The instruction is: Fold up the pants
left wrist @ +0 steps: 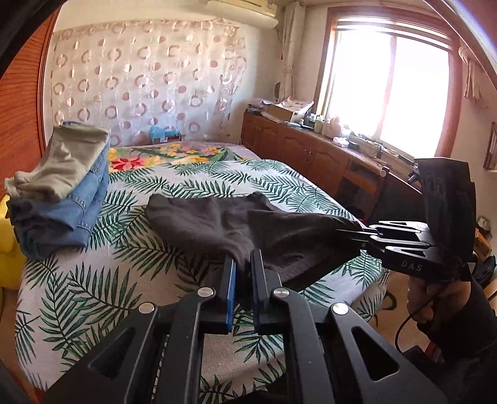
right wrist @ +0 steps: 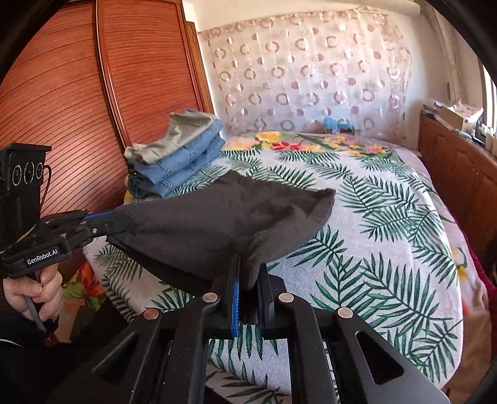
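**Both tools clamped on dark pants, lifted over bed**

Left wrist view only: bright window (left wrist: 388,93), wooden cabinet (left wrist: 310,152) run under it with clutter on top, air conditioner (left wrist: 245,9) at the ceiling. It also shows the right tool (left wrist: 351,231) from the side, coming in from the right edge, with the person's right hand (left wrist: 425,298) on its handle.

Right wrist view only: big ribbed wooden wardrobe doors (right wrist: 77,102) on the left, and the left tool (right wrist: 124,217) side-on, held by the left hand (right wrist: 34,292) low at the left edge.

Both views: bed (left wrist: 93,279) with palm-leaf cover, patterned curtain (left wrist: 146,77) behind, stack of folded clothes (left wrist: 62,192) (grey on top, denim below) at the bed's far left side.

Left tool: closed, blue pads pinching one edge of the dark grey pants (left wrist: 248,230). Right tool: closed too, fabric bunched between its pads. No gap visible beside the cloth on either.

Pants: hanging stretched between the two tools, near end raised off the cover; the far end looks to rest on the bed, near the middle, just right of the stack, not touching it.
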`<state>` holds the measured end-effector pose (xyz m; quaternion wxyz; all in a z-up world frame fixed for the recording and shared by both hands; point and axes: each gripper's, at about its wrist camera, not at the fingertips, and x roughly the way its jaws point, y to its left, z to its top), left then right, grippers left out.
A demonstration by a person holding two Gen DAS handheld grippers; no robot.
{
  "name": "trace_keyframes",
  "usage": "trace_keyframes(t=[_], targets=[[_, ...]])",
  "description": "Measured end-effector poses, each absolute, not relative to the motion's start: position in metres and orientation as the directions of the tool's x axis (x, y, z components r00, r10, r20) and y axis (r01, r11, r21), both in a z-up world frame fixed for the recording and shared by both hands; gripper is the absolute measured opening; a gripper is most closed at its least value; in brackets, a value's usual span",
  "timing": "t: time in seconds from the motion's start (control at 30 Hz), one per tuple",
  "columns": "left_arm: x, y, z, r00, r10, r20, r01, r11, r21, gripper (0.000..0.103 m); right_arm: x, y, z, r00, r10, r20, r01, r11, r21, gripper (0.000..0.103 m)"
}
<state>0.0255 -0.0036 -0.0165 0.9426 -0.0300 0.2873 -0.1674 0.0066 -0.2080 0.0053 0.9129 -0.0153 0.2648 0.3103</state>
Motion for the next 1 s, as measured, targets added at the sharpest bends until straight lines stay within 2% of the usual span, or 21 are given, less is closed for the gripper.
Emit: trace_keyframes(t=[0.73,1.0], targets=[[-0.003,-0.002,0.024,0.820,-0.363,-0.443,0.338,0.931,-0.137,0.009,-0.027,-0.223,0.036,0.701,0.589,-0.403,-0.612,0.787,0.085,0.008],[0.015,0.001,-0.002,0.782,-0.350,-0.515,0.313,0.936,-0.161,0.009,-0.013,-0.222,0.020,0.692,0.573,-0.440,-0.599,0.795,0.094,0.008]])
